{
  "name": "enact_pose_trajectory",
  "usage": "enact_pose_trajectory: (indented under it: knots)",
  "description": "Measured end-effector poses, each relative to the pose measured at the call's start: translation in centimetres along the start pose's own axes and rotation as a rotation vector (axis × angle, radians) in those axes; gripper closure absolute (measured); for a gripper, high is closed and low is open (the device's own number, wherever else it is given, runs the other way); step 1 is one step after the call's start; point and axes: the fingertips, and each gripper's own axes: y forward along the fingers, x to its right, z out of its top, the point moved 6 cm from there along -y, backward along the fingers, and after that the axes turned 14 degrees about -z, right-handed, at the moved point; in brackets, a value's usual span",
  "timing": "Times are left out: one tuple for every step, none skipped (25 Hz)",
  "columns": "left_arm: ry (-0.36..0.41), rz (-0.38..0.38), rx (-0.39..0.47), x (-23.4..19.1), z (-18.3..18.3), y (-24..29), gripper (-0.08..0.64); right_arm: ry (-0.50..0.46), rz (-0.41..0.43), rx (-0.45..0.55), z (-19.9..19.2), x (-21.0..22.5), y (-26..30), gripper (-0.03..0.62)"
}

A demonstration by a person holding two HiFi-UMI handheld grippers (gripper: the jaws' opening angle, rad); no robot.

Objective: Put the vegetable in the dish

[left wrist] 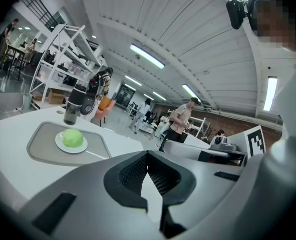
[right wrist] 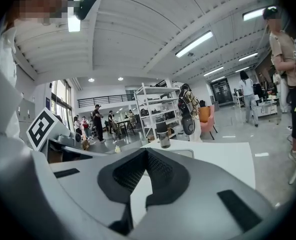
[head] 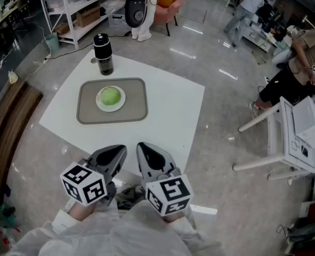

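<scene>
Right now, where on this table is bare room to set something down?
Widest bare patch: on the table, between tray and right edge. A narrower strip lies between the tray and the shut left tool and right tool. Crowded: tray centre, with dish and vegetable, and far corner by the black bottle.

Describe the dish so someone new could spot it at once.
On the white table lies a grey tray. The dish is the small white round plate at its middle, bearing a green round vegetable; the dark bottle stands off the tray, beyond it.

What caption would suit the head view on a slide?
Vegetable on dish atop tray; left gripper and right gripper shut, empty.
</scene>
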Motion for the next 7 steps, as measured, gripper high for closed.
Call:
enact_pose_trajectory:
  knots:
    - [0.001, 0.002, -0.004, -0.11, -0.08, -0.02, 0.552, -0.007, -0.003, 0.000, -0.09, -0.04, 0.06, 0.580]
    - [0.003, 0.005, -0.008, -0.23, -0.19, -0.01, 0.552, -0.013, -0.005, 0.000, -0.19, -0.05, 0.15, 0.580]
    - [0.005, 0.007, -0.012, -0.36, -0.31, 0.01, 0.552, -0.016, -0.005, -0.003, -0.29, -0.04, 0.25, 0.580]
    - [0.004, 0.010, -0.015, -0.51, -0.45, 0.03, 0.552, -0.013, -0.004, -0.007, -0.38, -0.02, 0.36, 0.580]
    - [0.002, 0.013, -0.018, -0.65, -0.61, 0.05, 0.552, -0.008, -0.003, -0.012, -0.46, -0.01, 0.46, 0.580]
    - [0.000, 0.015, -0.021, -0.79, -0.76, 0.06, 0.552, -0.003, -0.003, -0.019, -0.52, 0.01, 0.53, 0.580]
    - [-0.003, 0.017, -0.024, -0.93, -0.91, 0.07, 0.552, 0.003, -0.004, -0.025, -0.58, 0.03, 0.60, 0.580]
